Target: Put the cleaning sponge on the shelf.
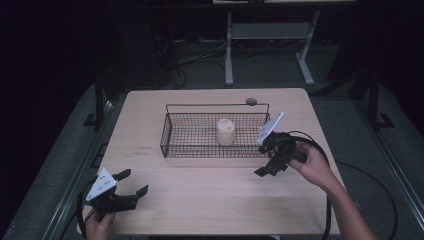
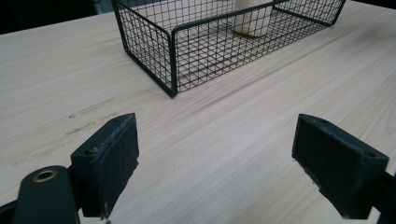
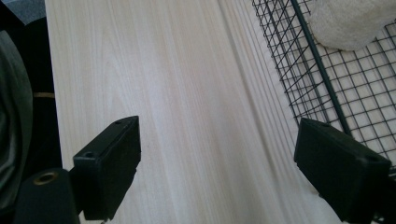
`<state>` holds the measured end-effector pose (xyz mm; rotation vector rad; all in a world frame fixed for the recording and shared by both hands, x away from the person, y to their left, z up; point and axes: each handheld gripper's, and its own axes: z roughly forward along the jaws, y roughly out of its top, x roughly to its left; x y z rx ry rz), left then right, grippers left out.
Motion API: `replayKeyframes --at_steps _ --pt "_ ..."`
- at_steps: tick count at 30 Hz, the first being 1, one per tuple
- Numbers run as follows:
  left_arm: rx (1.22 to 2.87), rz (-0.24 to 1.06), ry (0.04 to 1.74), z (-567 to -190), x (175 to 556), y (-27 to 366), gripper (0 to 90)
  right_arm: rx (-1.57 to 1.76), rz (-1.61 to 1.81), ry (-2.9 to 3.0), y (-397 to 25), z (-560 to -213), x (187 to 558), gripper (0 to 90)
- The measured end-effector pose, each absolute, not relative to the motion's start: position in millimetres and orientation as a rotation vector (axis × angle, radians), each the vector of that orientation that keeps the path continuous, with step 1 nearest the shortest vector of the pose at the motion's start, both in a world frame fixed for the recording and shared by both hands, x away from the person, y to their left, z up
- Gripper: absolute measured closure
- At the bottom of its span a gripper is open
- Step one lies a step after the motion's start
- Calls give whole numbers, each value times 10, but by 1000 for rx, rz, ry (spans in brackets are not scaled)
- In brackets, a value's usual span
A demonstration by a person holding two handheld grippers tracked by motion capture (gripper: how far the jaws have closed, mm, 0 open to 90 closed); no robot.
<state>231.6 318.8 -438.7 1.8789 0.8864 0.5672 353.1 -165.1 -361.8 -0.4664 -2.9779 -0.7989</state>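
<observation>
Pale wood tabletop (image 1: 210,195) is seen against a dark room, with a black wire basket (image 1: 170,131) at the frame's centre. Inside it, right of middle, a cream, rough-textured cylinder (image 1: 226,131) stands upright. The right gripper (image 1: 269,159) is held gaping and empty just beside the basket's lower right corner; the left gripper (image 1: 134,182), also spread wide, is kept at lower left. A jaw could be snagged on the wire rim, and the cylinder tipped.

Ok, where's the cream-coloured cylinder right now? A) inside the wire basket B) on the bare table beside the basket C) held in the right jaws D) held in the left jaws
A: the cream-coloured cylinder stands upright inside the wire basket, and both grippers' jaws are open and empty.
</observation>
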Motion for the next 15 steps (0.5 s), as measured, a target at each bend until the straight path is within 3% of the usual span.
replayKeyframes --at_steps 15 --pt "1886 569 887 -4389 2320 3193 140 -548 -792 -2949 -1969 -3859 3357 144"
